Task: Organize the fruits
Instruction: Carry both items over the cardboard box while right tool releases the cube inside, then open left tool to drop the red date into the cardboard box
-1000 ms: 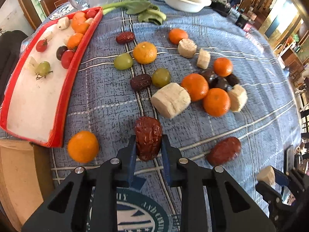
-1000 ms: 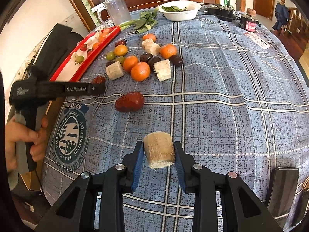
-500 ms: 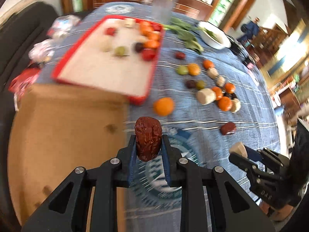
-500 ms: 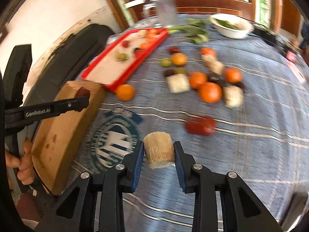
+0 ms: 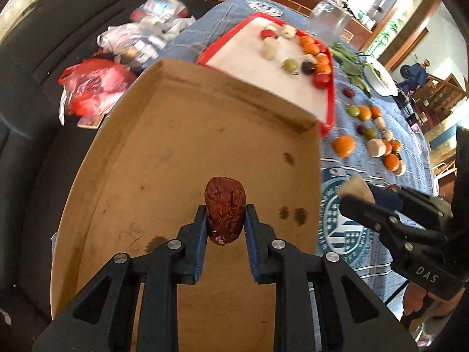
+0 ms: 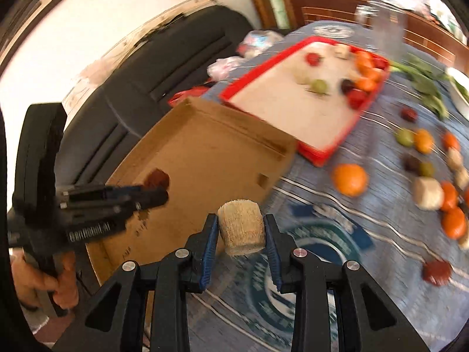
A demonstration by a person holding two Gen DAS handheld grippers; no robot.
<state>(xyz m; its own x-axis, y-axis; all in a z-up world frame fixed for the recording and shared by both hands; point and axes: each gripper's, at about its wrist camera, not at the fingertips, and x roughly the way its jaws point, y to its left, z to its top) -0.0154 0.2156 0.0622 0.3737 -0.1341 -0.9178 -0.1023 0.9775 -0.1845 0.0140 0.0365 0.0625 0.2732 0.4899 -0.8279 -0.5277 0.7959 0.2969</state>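
My left gripper (image 5: 225,223) is shut on a wrinkled dark red date (image 5: 225,209) and holds it over the brown cardboard tray (image 5: 164,152). It also shows in the right wrist view (image 6: 152,187) with the date (image 6: 156,178) over the cardboard tray (image 6: 205,146). My right gripper (image 6: 241,231) is shut on a beige cut sugarcane chunk (image 6: 241,226), above the tablecloth beside the cardboard tray's right edge; it also shows in the left wrist view (image 5: 359,193). Oranges, grapes, dates and cane chunks (image 5: 378,143) lie loose on the cloth.
A red-rimmed white tray (image 5: 329,108) behind the cardboard tray holds several fruits. A loose orange (image 6: 350,179) and a red date (image 6: 436,271) lie on the blue plaid cloth. A black sofa with plastic bags (image 5: 96,85) is on the left. A white bowl (image 5: 381,77) stands far back.
Both grippers have swung left with their loads. The date is now over the middle of the cardboard tray, and the cane chunk has come close to that tray's right edge.
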